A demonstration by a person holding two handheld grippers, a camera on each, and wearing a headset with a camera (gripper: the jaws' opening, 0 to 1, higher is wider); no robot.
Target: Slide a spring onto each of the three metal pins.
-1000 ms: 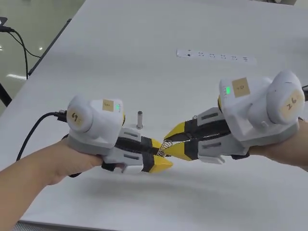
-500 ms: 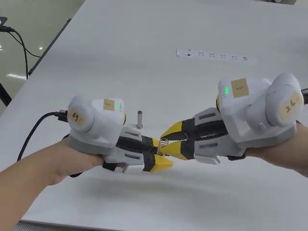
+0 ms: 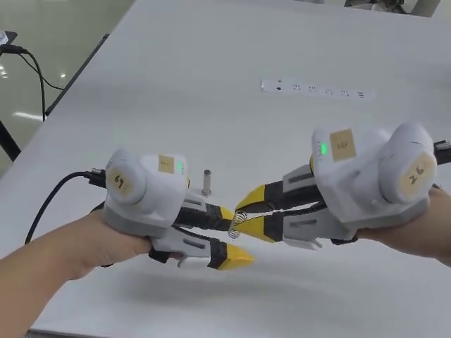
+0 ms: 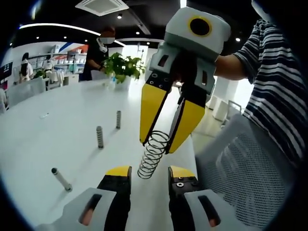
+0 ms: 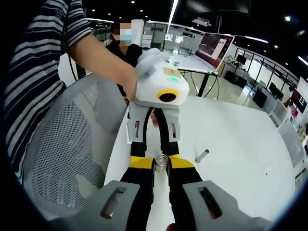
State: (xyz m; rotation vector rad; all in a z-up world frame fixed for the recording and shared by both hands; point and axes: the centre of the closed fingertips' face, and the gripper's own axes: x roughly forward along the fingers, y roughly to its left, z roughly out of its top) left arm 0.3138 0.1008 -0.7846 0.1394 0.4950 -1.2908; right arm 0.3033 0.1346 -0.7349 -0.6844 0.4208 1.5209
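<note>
Centre of head view: my right claw (image 3: pixel 240 211) pinched shut on the spring (image 3: pixel 238 222); my left claw (image 3: pixel 235 236) spread open, gripping nothing; a standing pin (image 3: pixel 207 182) just behind it on the white table (image 3: pixel 211 84). Left gripper view adds the coil's free end hanging between my left jaws; at left, an upright pin (image 4: pixel 119 119), a ribbed pin (image 4: pixel 99 136), a lying pin (image 4: pixel 61 179).

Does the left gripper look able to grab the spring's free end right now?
Probably yes. The left gripper is open and the free end of the spring sits between its jaws, with nothing in the way; the right gripper pinches only the other end.
</note>
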